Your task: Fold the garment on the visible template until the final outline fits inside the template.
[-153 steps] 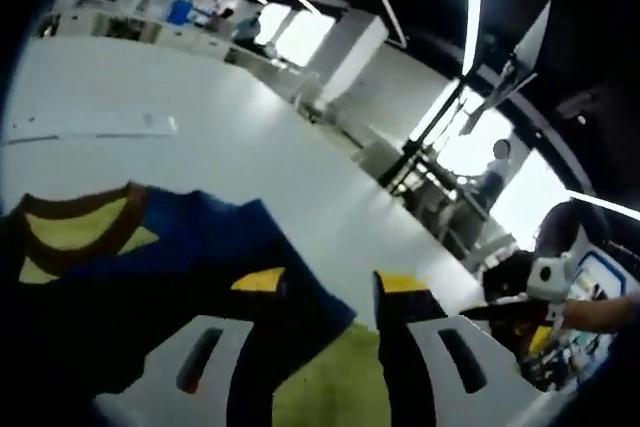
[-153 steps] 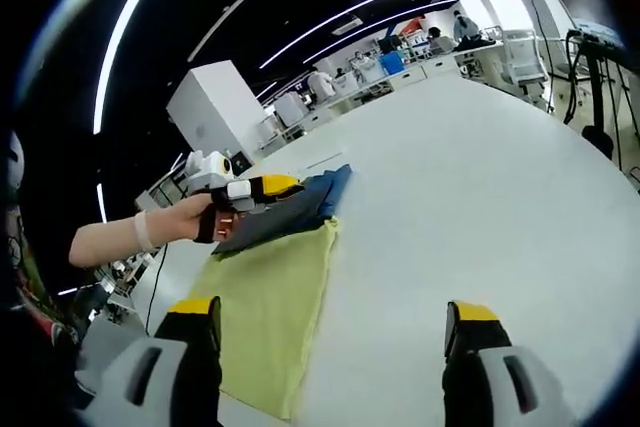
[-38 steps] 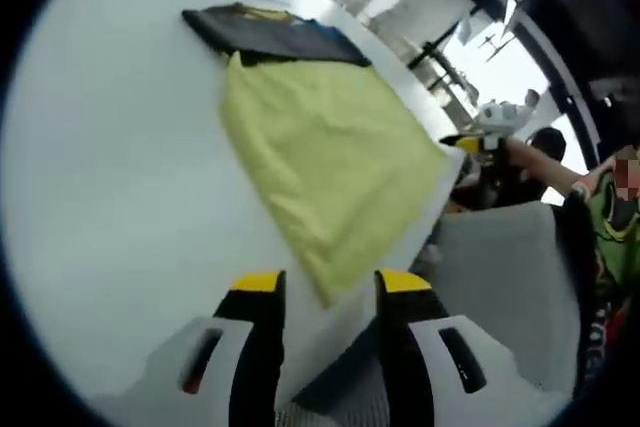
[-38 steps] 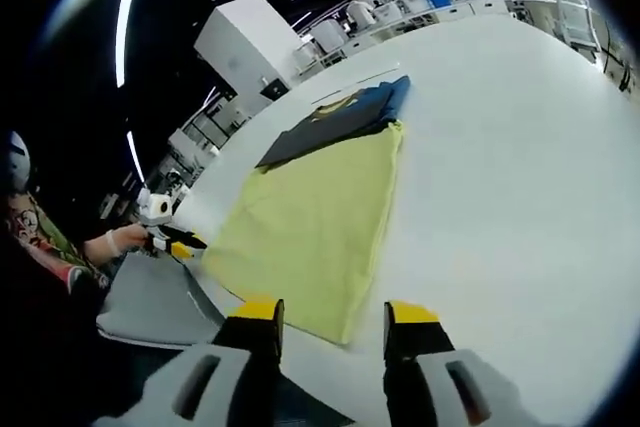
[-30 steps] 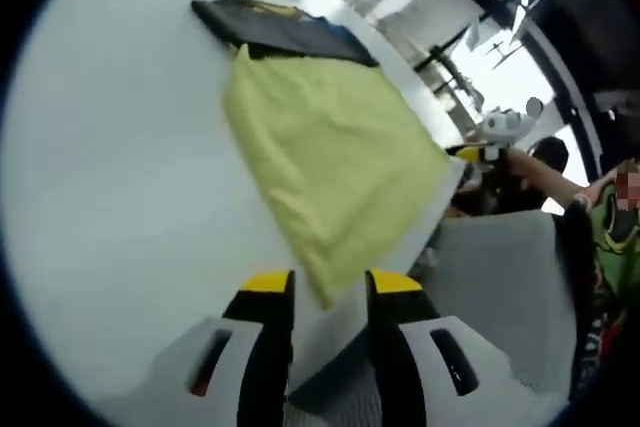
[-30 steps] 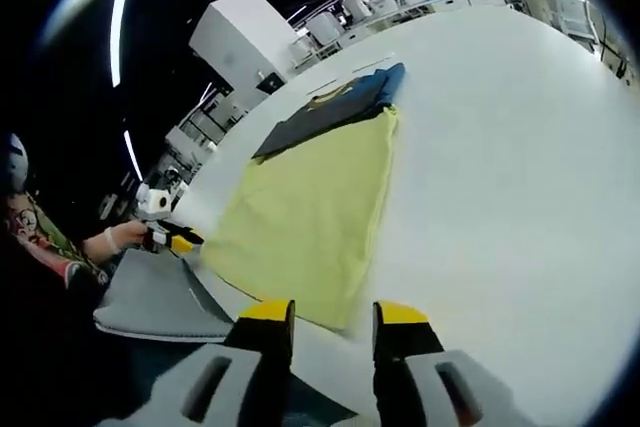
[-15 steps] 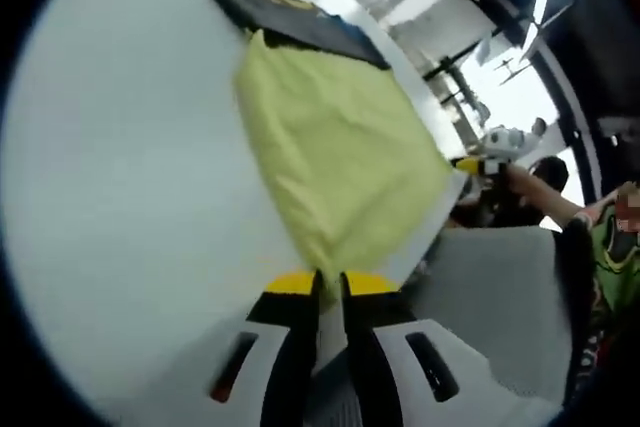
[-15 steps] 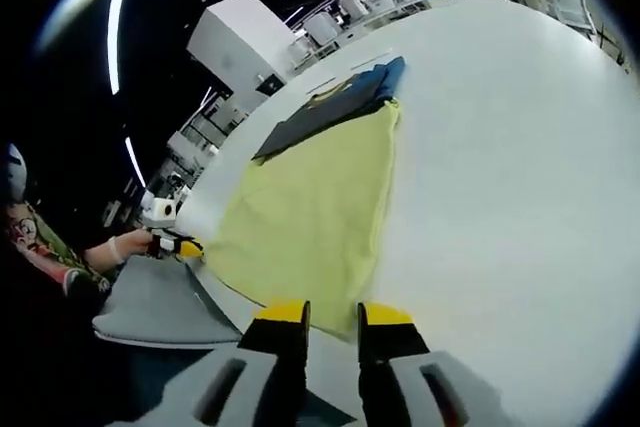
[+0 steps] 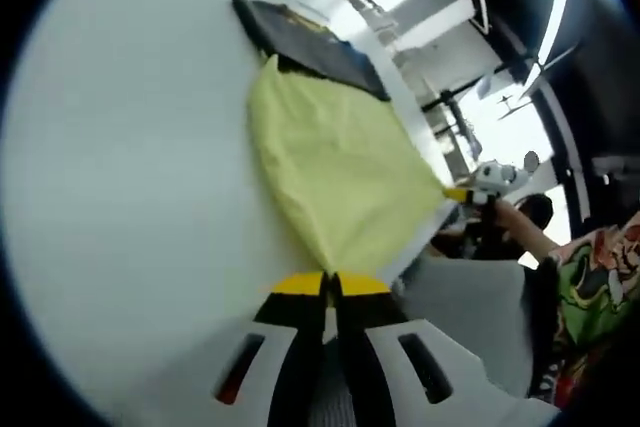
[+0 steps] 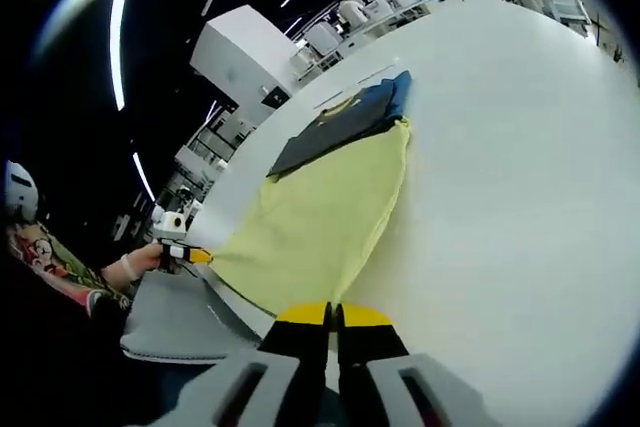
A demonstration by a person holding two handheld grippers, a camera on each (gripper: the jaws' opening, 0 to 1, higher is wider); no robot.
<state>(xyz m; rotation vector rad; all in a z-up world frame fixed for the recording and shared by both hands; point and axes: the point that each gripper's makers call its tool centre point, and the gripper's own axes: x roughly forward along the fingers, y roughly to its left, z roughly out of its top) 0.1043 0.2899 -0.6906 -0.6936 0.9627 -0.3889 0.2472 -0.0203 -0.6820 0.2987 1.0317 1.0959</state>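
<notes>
1. While both grippers sit at the near edge of the yellow-green cloth [image 9: 335, 182], their jaws stand almost together: the left gripper [image 9: 329, 287] looks pinched on one near corner and the right gripper [image 10: 333, 315] on the other, though the corners themselves are hidden between the tips, so a true grip is my judgement.
2. That cloth lies spread flat on the white table [image 10: 520, 147], and at its far end a dark blue garment [image 10: 345, 117] with a yellowish collar lies folded, touching or slightly overlapping the cloth's far edge.
3. Which of the two counts as the template I cannot tell for sure; the folded dark piece looks like it already fits a small outline.
4. Risk: if only a thin fringe of fabric is caught, a corner could slip out on lifting and the fold would land crooked.
5. Risk: the near edge lies right at the table's rim, so slack cloth could slide off toward the grey pad [image 10: 175, 322] below.
6. Risk: dragging the cloth forward or up unevenly could shift the dark garment resting at its far end, since the two seem to touch.
7. Across each view the other gripper shows, held in the person's hand [image 9: 500, 209].
8. Beyond the broad, smooth, bare table is a large hall with a dark ceiling, long light strips, a white pillar [image 10: 235, 52] and distant benches.
</notes>
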